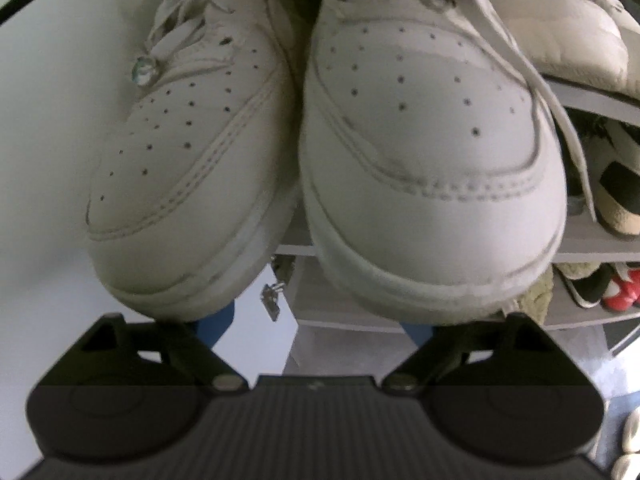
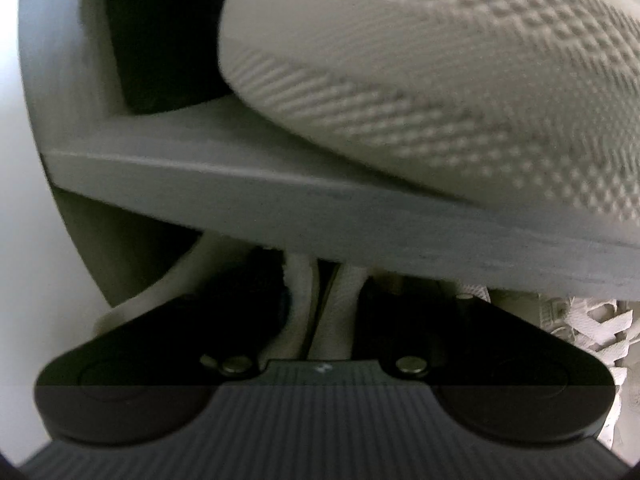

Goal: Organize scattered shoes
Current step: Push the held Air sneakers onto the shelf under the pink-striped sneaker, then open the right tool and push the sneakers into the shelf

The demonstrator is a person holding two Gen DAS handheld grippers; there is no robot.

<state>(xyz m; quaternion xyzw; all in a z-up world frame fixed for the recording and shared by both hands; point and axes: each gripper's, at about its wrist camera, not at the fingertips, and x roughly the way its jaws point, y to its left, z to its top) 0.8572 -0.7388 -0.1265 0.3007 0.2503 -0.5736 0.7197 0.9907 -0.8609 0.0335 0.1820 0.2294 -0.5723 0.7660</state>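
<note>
My left gripper [image 1: 314, 322] spreads wide beneath two white sneakers [image 1: 432, 152]; my right gripper [image 2: 320, 320] seems clamped on shoe collars [image 2: 344, 312].

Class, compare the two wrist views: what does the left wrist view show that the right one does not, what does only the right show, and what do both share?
Only the left wrist view shows a pair of white perforated sneakers side by side, toes toward the camera, and lower shelves holding other shoes, including a red one.

Only the right wrist view shows a knit shoe resting on a grey shelf edge, with white straps just beyond the right gripper.

Both share a grey shoe rack with light shoes, seen very close.
</note>
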